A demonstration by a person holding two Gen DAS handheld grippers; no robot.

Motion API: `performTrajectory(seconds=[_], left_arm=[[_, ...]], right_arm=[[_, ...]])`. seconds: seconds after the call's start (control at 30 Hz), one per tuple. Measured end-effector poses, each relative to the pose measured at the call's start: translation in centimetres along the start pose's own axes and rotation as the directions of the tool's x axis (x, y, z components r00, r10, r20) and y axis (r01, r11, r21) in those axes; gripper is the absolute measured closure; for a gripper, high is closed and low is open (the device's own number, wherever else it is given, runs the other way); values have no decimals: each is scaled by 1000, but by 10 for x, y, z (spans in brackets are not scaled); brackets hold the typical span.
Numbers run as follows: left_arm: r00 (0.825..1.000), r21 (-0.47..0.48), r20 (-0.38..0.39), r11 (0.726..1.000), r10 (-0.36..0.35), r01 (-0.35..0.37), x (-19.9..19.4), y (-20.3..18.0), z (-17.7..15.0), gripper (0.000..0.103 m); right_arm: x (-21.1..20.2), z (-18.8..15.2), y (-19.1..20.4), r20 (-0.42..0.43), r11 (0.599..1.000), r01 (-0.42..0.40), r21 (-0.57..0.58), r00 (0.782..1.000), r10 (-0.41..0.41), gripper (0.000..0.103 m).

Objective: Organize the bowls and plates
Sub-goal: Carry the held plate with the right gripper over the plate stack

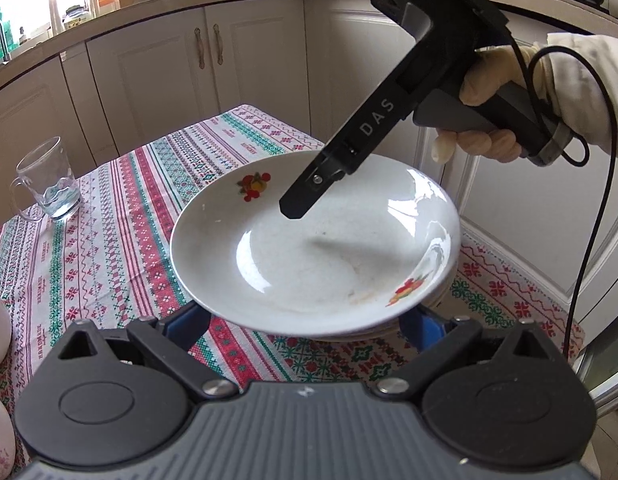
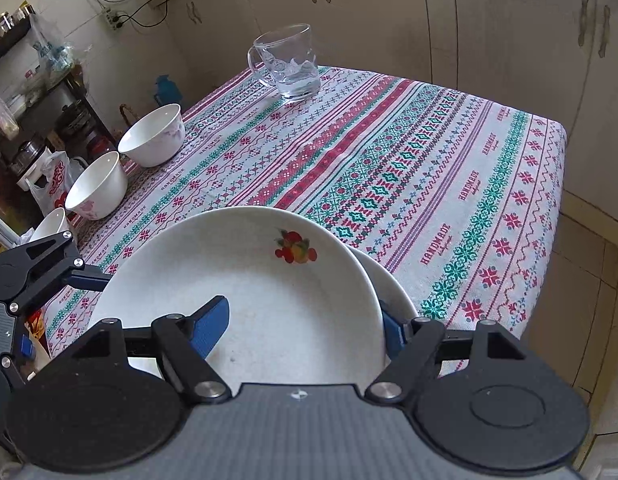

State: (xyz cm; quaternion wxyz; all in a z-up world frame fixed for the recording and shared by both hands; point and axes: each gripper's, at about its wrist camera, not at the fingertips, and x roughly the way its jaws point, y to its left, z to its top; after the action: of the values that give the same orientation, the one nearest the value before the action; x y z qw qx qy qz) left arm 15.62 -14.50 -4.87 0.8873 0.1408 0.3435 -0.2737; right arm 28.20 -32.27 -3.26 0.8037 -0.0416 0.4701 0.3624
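A white plate with fruit decals (image 1: pixel 309 264) (image 2: pixel 269 292) lies off-centre on top of another white plate (image 2: pixel 397 288) (image 1: pixel 435 298) near the table corner. My left gripper (image 1: pixel 309 332) is open. Its blue fingers (image 1: pixel 189 322) reach under the top plate's near rim, which hides their tips, so I cannot tell whether they touch it. One of them shows at the plate's left edge in the right wrist view. My right gripper (image 2: pixel 303 316) (image 1: pixel 297 204), held by a gloved hand (image 1: pixel 489 92), is open and hovers above the plate. One finger is over the inside and the other is beyond the rim.
A glass mug (image 1: pixel 49 184) (image 2: pixel 287 62) stands at the far side of the patterned tablecloth (image 2: pixel 389 152). Three white bowls (image 2: pixel 153 136) (image 2: pixel 97 186) (image 2: pixel 53 224) line the left edge in the right wrist view. Kitchen cabinets (image 1: pixel 169 60) stand behind the table.
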Motion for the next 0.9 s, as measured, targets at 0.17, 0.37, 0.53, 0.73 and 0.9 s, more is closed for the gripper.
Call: performTrajectory(seconds=[0.17, 0.37, 0.53, 0.73, 0.9], left_arm=[[1000, -2, -6, 1000, -18, 18, 1, 0, 0, 3], [1000, 14, -17, 1000, -22, 22, 2, -3, -1, 3], [999, 7, -17, 999, -34, 34, 2, -2, -1, 3], [999, -1, -15, 999, -51, 51, 2, 0, -1, 3], [998, -6, -11, 998, -61, 61, 1, 1, -1, 3]], right_arm=[[1, -4, -4, 5, 1000, -6, 13, 1000, 6, 21], [-2, -7, -4, 10, 1000, -1, 17, 1000, 1, 21], [-4, -10, -2, 1, 1000, 15, 12, 1000, -15, 21], [-6, -12, 0, -11, 999, 37, 5, 999, -37, 21], [-9, -14, 3, -24, 998, 58, 0, 998, -58, 21]])
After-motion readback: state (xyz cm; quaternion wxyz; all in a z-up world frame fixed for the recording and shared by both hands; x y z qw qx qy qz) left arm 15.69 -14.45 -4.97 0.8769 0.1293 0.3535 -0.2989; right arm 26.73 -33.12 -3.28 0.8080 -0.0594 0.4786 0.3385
